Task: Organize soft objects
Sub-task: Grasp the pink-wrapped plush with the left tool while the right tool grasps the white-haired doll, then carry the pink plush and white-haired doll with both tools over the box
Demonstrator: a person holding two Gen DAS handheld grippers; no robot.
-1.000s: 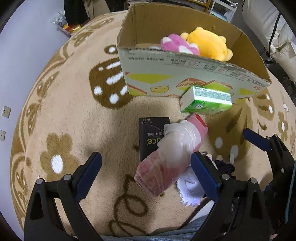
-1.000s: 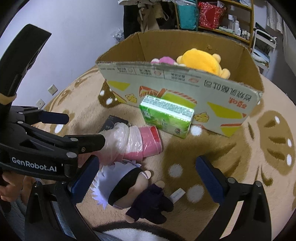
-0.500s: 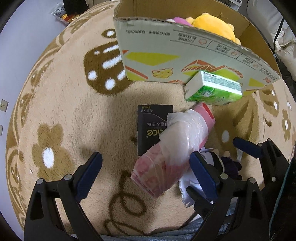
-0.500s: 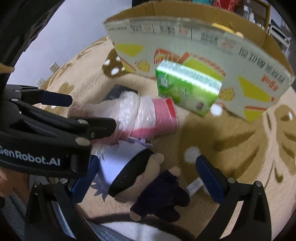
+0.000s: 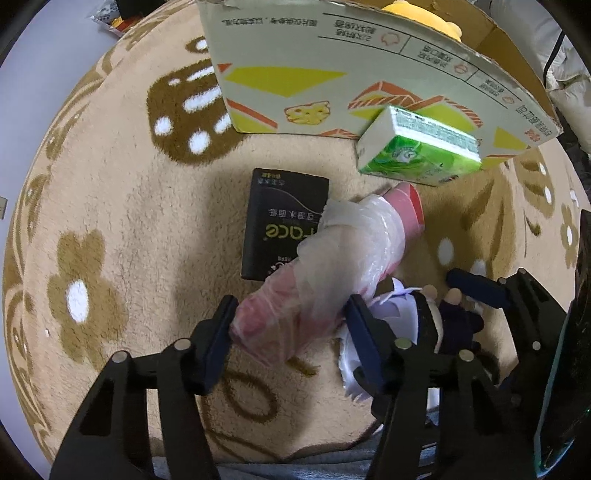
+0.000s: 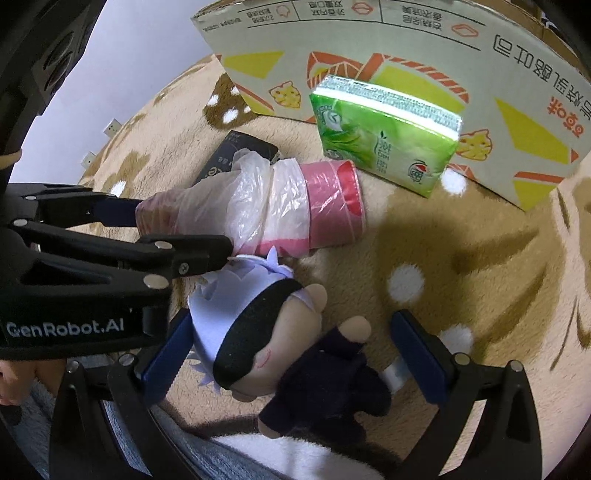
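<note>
A pink roll (image 5: 332,266) wrapped in clear plastic lies on the carpet. My left gripper (image 5: 291,325) points down over its near end. Its jaws are closing with the roll between them, and both pads touch the wrap. The right wrist view shows the same grip on the roll (image 6: 295,206) from the side. A plush doll (image 6: 258,332) with white hair and dark clothes lies just below the roll. My right gripper (image 6: 291,350) straddles it, open, with neither pad touching. The doll (image 5: 458,325) also shows in the left wrist view.
A cardboard box (image 5: 332,55) stands at the back with a yellow plush (image 5: 424,14) inside. A green tissue pack (image 5: 417,155) leans against its front wall. A black packet (image 5: 280,221) lies partly under the roll. The floor is a beige patterned carpet (image 5: 110,221).
The left jaws have narrowed from wide open onto the pink roll. Both grippers have sunk toward the carpet, and the right one now sits close around the doll.
</note>
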